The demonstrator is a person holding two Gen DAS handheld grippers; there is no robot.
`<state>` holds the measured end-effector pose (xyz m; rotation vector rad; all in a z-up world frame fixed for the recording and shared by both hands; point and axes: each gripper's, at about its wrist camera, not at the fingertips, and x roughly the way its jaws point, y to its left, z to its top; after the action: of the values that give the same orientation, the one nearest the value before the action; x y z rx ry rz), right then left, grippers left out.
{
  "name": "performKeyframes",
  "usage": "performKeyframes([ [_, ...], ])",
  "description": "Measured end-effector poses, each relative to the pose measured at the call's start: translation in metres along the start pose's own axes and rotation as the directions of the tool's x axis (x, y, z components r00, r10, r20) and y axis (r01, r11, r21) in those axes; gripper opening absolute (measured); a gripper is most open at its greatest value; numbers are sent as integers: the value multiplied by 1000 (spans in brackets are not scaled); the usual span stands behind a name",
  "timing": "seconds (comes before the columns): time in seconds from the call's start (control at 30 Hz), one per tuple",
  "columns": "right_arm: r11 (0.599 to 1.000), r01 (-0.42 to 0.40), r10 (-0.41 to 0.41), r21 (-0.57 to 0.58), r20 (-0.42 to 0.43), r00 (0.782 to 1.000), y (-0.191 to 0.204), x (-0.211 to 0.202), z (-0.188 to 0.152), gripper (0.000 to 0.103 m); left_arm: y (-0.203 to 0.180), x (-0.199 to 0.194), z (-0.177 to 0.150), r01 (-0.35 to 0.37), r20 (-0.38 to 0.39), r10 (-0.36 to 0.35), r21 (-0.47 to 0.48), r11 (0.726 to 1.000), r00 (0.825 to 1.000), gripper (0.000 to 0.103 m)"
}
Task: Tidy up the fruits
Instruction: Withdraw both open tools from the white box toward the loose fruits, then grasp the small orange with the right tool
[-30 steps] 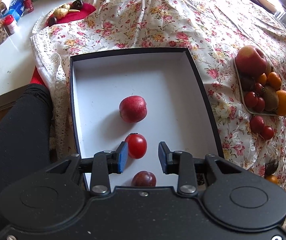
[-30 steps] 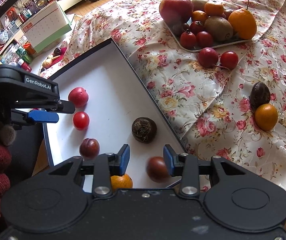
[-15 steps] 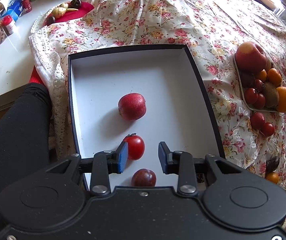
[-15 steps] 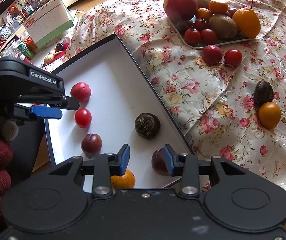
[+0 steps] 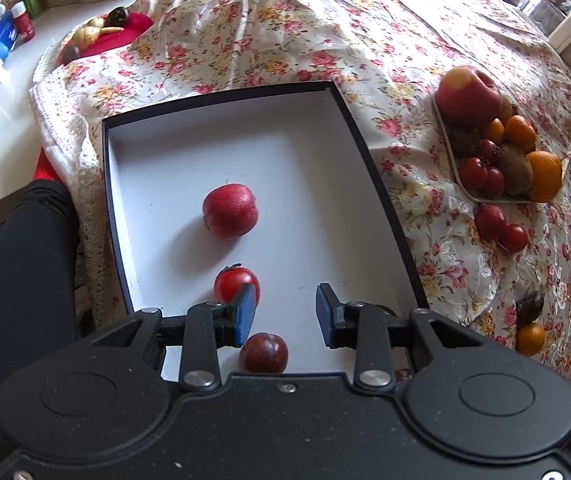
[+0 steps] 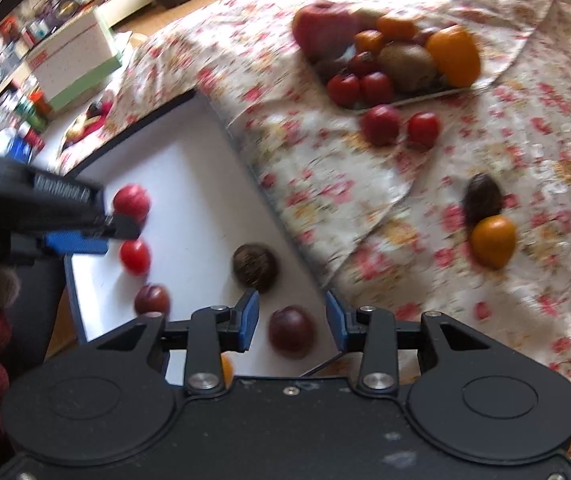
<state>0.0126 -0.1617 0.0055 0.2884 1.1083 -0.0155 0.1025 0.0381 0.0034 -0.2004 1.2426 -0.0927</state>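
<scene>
A white box with a black rim [image 5: 369,160] lies on the floral cloth. In it are a red nectarine [image 5: 229,210], a tomato [image 5: 235,282] and a dark plum [image 5: 263,354]. My left gripper [image 5: 285,316] is open and empty above the box's near end. The right wrist view is blurred. It shows the box [image 6: 189,184] with a brown round fruit [image 6: 254,267], a dark plum [image 6: 291,332] and an orange [image 6: 226,368]. My right gripper [image 6: 291,326] is open around that plum without gripping it. The left gripper [image 6: 85,236] shows there too.
A tray [image 5: 451,160] of apple, tomatoes, kiwis and oranges stands to the right, also in the right wrist view [image 6: 389,52]. Loose on the cloth are two red fruits [image 6: 401,126], a dark fruit [image 6: 483,198] and an orange [image 6: 493,240]. Jars crowd the white counter [image 5: 1,32].
My left gripper has drawn back from the box, so the fruits look smaller. My right gripper has swung left, so the dark plum now sits between its fingers; the view has blurred.
</scene>
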Motion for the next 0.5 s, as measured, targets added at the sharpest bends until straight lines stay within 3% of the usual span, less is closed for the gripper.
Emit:
performKeyframes([
  [0.5, 960, 115, -140, 256, 83, 987, -113, -23, 21, 41, -21, -5, -6, 3, 52, -8, 105, 994, 999, 42],
])
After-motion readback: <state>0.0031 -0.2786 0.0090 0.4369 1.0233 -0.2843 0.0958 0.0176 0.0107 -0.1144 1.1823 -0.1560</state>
